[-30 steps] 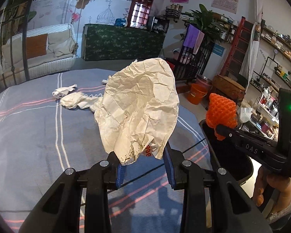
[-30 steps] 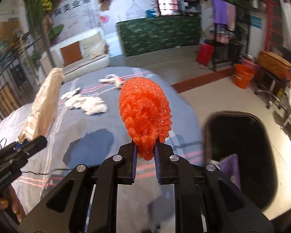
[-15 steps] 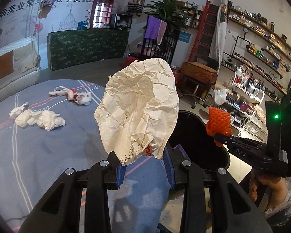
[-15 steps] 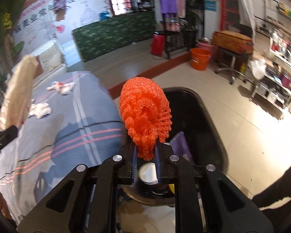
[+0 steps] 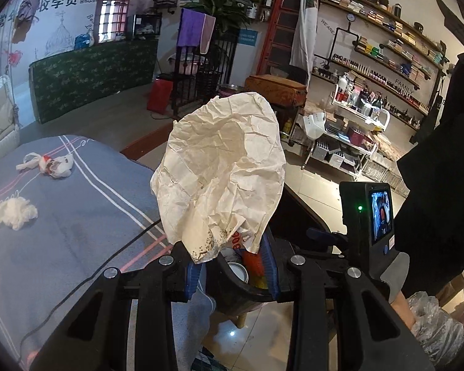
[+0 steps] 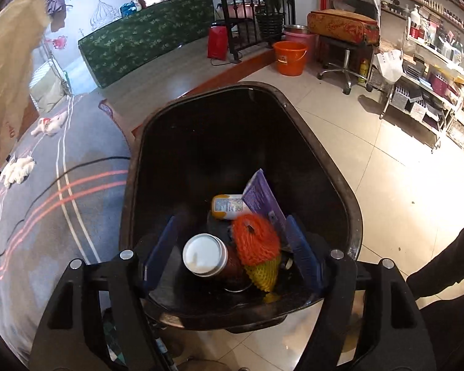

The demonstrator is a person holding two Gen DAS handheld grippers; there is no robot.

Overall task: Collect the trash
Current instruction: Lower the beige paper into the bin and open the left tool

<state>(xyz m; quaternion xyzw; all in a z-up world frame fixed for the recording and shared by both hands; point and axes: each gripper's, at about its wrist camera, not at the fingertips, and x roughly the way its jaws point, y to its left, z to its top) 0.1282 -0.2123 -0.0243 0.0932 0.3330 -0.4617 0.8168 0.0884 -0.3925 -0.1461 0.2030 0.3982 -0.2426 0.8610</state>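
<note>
Right gripper (image 6: pixel 232 247) jaws opening over black bin (image 6: pixel 331 167), orange foam net (image 6: pixel 255 241) inside; left gripper (image 5: pixel 232 262) pinches crumpled paper bag (image 5: pixel 222 167).

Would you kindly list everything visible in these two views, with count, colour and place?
Crumpled paper bag: one, cream, clamped in the left tongs.
Foam fruit net: one, orange, inside the bin, free of the pads.
Plastic trash bin: one, black, on the floor beside the bed.
Lidded cup: one, white lid, in the bin.
Flat carton: one, purple, leaning in the bin.
Tissue wads: several, white, on the grey striped bedspread.
Left tongs: shut on the bag.
Right tongs: opening above the bin.
</note>
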